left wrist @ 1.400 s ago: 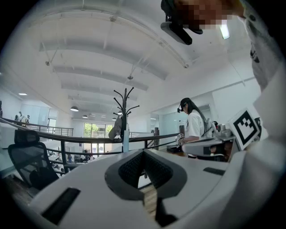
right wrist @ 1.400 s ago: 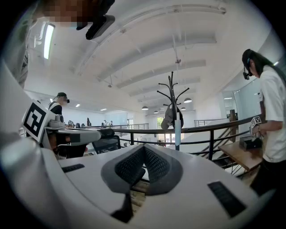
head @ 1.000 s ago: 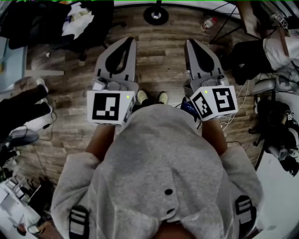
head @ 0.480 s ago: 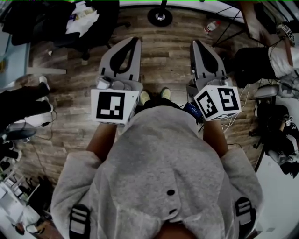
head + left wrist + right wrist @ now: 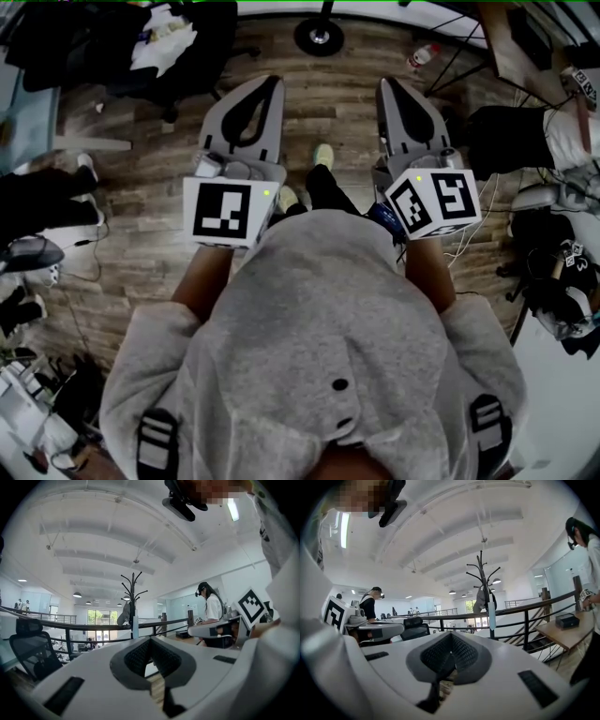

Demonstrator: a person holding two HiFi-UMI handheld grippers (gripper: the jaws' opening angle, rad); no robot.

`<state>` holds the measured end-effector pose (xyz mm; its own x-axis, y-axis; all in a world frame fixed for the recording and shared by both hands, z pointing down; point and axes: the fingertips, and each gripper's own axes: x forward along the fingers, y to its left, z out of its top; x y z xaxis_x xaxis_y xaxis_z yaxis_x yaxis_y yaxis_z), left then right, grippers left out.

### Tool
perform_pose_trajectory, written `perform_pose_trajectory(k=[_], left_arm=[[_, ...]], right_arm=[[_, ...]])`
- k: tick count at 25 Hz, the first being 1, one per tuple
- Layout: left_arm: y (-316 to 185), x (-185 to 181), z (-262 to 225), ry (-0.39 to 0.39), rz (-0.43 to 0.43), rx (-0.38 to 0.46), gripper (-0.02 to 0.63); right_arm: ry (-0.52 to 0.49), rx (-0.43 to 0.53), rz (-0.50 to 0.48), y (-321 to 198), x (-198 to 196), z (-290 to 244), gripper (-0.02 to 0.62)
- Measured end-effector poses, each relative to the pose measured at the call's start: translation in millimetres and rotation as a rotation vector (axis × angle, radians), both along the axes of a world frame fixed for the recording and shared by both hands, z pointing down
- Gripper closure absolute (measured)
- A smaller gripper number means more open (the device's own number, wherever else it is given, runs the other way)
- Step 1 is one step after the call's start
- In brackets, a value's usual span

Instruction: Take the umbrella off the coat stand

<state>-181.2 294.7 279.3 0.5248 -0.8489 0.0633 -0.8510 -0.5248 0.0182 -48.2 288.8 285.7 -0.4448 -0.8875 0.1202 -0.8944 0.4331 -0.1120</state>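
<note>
A black coat stand (image 5: 133,597) rises beyond a railing, some way ahead of both grippers. A slim pale blue umbrella (image 5: 135,628) hangs down its pole, next to a grey garment (image 5: 124,615). The right gripper view shows the same coat stand (image 5: 483,578), umbrella (image 5: 491,615) and garment (image 5: 480,601). In the head view its round base (image 5: 319,33) sits at the top edge. My left gripper (image 5: 272,82) and right gripper (image 5: 386,84) are held level side by side, both shut and empty, well short of the stand.
A black railing (image 5: 93,627) crosses in front of the stand. An office chair (image 5: 33,648) stands at the left, and a person with a headset (image 5: 212,606) sits at a desk on the right. Cables and bags (image 5: 553,272) lie on the wooden floor at the right.
One of the person's shoes has stepped forward towards the stand's base. The two grippers keep their places in front of the body, both still shut.
</note>
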Motion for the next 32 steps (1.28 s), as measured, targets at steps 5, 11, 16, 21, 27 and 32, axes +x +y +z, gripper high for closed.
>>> perform_pose_trajectory(k=[5,11,16,21,27,32], left_arm=[[-14,7,-5,-0.013,-0.018,0.019,0.594],[-44,32,-7,-0.024,-0.017,0.015,0.594],[-74,53,-10,-0.029,-0.008,0.013,0.594],[-105,75,-11,-0.040,-0.009,0.016,0.594],[-150,105,-9,-0.059,-0.012,0.008,0.594],[-171,126,-5,-0.079,-0.015,-0.002,0.594]], right_arm=[[-0.011,0.009,-0.021,-15,6,0,0.583],[-0.012,0.017,-0.031,-46,27,-2,0.583],[-0.019,0.015,-0.034,-77,46,-2,0.583],[-0.022,0.011,-0.035,-108,66,1,0.583],[-0.039,-0.003,-0.048,-151,93,6,0.583],[-0.059,-0.012,-0.059,-173,112,10,0.583]])
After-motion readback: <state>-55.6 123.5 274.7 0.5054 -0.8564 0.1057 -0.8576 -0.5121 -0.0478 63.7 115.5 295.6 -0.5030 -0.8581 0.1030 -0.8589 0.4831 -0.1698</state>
